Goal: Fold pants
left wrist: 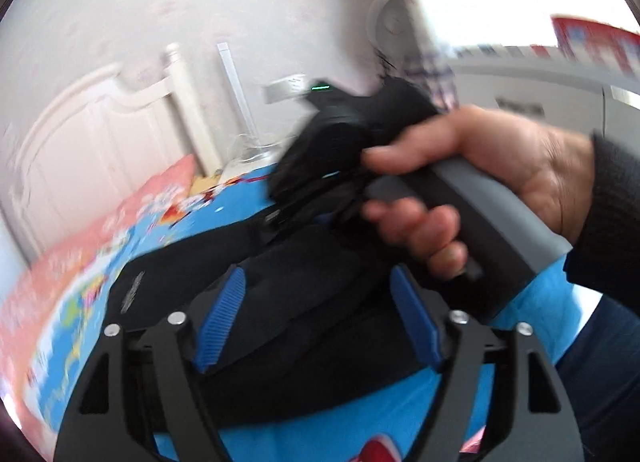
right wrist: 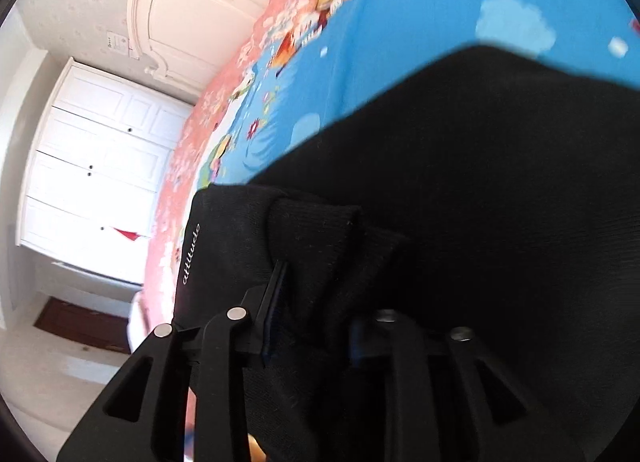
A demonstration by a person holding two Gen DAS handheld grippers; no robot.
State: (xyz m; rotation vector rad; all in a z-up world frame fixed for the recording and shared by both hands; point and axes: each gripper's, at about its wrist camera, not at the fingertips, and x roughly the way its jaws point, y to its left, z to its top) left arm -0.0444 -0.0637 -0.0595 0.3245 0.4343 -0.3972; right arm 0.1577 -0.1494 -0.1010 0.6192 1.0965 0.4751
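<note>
Black pants point(left wrist: 168, 270) lie folded on a blue cartoon bed sheet point(left wrist: 244, 202). My left gripper point(left wrist: 318, 278) hovers just over them, its blue pads point(left wrist: 224, 314) spread wide, open, with a ridge of black cloth lying loose between them. Above it, a person's hand point(left wrist: 460, 166) grips the grey handle of my right gripper, whose blurred black head points down at the pants. In the right wrist view the pants point(right wrist: 460, 182), with a white printed word point(right wrist: 191, 254) at one edge, fill the frame. My right gripper point(right wrist: 320, 302) stands partly open with a fold of cloth between its fingers.
A pink floral band point(right wrist: 192, 166) borders the bed sheet point(right wrist: 400, 42) along the bed's edge. A white headboard point(left wrist: 80, 150) stands behind the bed. White wardrobe doors point(right wrist: 96, 166) and pale floor point(right wrist: 60, 362) lie past the bed's edge. A dark sleeve point(left wrist: 616, 202) fills the right.
</note>
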